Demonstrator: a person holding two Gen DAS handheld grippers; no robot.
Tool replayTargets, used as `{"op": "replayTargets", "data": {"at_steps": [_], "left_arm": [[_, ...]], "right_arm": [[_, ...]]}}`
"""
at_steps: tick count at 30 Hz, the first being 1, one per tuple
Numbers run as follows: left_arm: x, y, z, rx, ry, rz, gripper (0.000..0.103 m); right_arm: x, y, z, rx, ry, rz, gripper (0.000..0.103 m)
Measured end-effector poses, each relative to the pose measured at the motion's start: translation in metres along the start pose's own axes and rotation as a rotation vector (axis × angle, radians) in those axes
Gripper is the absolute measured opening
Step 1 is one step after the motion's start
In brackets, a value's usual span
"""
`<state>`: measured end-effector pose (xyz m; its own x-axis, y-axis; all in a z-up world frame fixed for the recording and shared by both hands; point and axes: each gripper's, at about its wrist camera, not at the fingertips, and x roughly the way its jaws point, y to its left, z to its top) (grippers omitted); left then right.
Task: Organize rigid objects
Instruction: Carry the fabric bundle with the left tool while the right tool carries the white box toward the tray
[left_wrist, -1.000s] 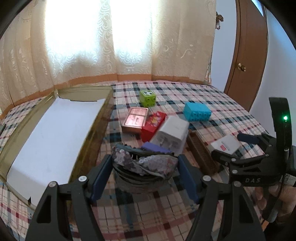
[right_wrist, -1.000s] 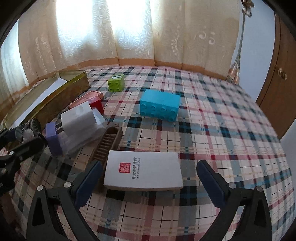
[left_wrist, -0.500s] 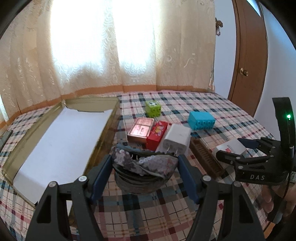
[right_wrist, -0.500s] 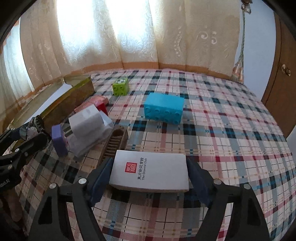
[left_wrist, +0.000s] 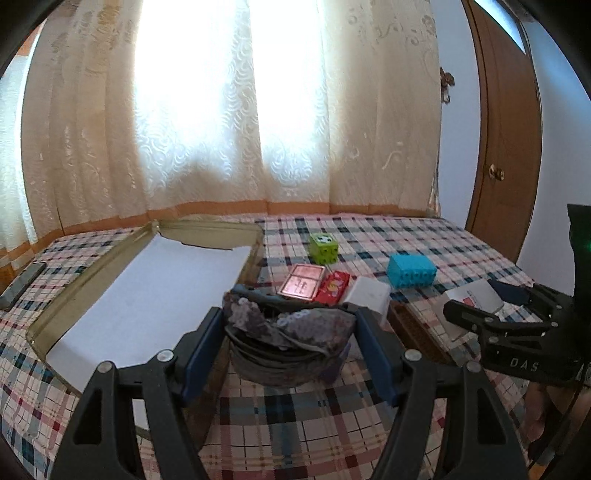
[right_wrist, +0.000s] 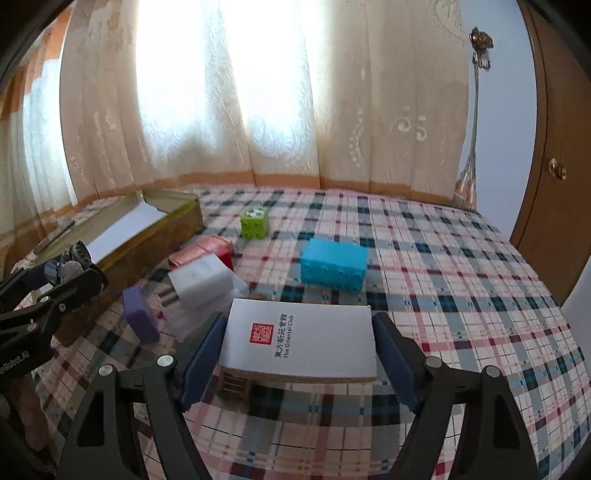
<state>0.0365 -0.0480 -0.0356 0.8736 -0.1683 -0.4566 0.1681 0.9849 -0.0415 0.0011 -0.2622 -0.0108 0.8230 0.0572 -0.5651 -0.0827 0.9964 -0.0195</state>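
Both tongs had risen with their loads: right tongs (right_wrist: 297, 354) had closed onto the white box (right_wrist: 301, 341), left tongs (left_wrist: 290, 341) gripped a sequined round case (left_wrist: 288, 339). Open tray (left_wrist: 129, 295) lay left on the plaid bed (right_wrist: 443, 277), presumably their destination; blue block (right_wrist: 334, 264) remained loose.

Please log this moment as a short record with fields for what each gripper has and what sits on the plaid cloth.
left gripper: closed on a round sequinned container
right gripper: closed on a white box with a red seal
open gold tray: white liner, nothing in it
loose on the cloth: green cube, blue brick, purple block
plaid cloth: covers the surface
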Motion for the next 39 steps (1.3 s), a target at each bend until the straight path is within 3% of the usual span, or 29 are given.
{"op": "replayTargets", "data": {"at_steps": [11,21,39], "left_arm": [[-0.013,0.016,-0.001,-0.025,-0.057,0.047,0.072],[-0.023,0.021,-0.002,-0.025,-0.112,0.074,0.072],[-0.029,0.05,-0.004,-0.073,-0.131,0.11,0.072]], "right_arm": [[-0.01,0.016,0.004,0.028,-0.109,0.039,0.081],[-0.016,0.028,0.005,0.049,-0.154,0.067,0.081],[-0.023,0.061,0.009,0.034,-0.258,0.087,0.081]]}}
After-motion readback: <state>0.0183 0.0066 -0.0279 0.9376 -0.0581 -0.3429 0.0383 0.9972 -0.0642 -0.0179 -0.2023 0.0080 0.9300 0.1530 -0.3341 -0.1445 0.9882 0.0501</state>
